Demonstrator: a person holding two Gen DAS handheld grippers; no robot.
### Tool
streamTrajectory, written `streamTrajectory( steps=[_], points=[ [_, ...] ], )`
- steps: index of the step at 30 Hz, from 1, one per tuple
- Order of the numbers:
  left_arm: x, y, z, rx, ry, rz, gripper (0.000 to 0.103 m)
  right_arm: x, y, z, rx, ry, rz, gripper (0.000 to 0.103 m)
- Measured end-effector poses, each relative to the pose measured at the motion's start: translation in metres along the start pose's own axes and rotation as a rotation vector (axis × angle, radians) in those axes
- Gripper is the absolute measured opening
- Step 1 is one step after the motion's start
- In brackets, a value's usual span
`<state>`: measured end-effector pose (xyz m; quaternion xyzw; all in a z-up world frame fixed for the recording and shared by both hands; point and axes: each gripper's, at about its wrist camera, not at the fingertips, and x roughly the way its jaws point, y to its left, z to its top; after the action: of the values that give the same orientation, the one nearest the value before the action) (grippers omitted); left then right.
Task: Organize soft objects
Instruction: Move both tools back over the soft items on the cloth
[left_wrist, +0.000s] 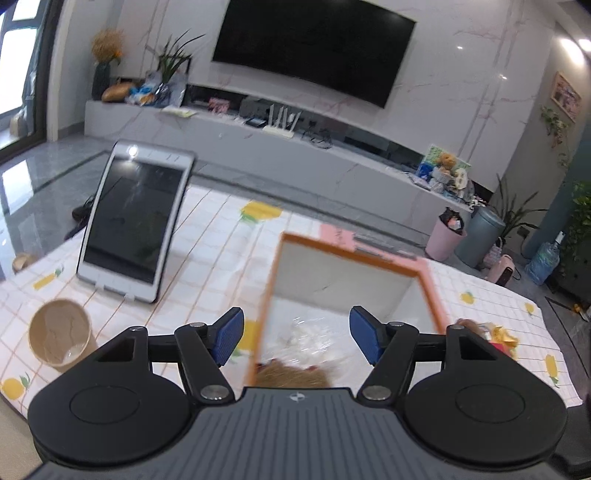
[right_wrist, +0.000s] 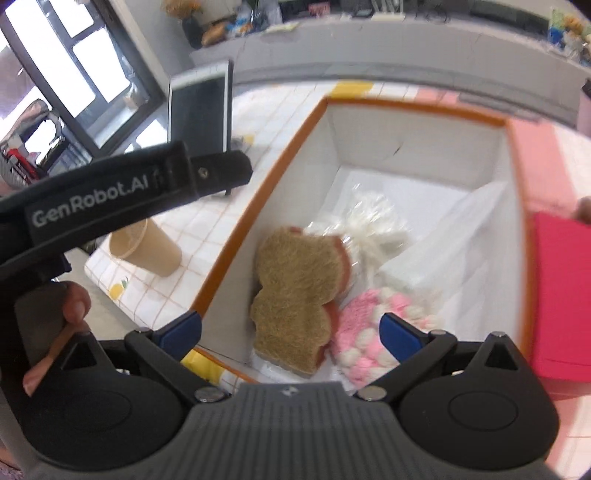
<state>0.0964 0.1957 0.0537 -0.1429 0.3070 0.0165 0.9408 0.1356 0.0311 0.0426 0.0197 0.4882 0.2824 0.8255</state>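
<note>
In box (right_wrist: 417, 147) | brown plush (right_wrist: 299, 291) flat | long axis near-to-far

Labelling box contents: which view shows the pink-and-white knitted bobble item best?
Right wrist: the pink-and-white knitted bobble item lies in plain sight on the floor of the orange-rimmed white box, beside the tan furry plush. Left wrist does not show it.

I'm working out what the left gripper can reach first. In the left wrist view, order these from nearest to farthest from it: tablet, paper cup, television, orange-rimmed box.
1. Orange-rimmed box, just ahead, slightly right.
2. Paper cup, on the table, left.
3. Tablet, propped upright, farther back left.
4. Television, on the far wall.
</note>
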Motion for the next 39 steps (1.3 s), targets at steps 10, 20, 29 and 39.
streamTrajectory(
  steps=[10,20,29,39],
  points=[
    [-0.036,-0.118,0.003,0.122,-0.049,-0.13,0.08,-0.143,-0.072,-0.026,0.069,-0.226,-0.164,0.1],
    [-0.011,-0.22,-0.056,0.247,0.046,-0.247,0.081,-0.186,-0.179,-0.095,0.236,-0.252,-0.347,0.1],
    [0.025,-0.256,-0.121,0.393,0.126,-0.236,0.081,-0.138,-0.263,-0.116,0.439,-0.147,-0.452,0.1],
    [0.053,-0.259,-0.138,0.331,0.294,-0.406,0.078,-0.072,-0.329,-0.096,0.481,0.016,-0.484,0.1]
  ],
)
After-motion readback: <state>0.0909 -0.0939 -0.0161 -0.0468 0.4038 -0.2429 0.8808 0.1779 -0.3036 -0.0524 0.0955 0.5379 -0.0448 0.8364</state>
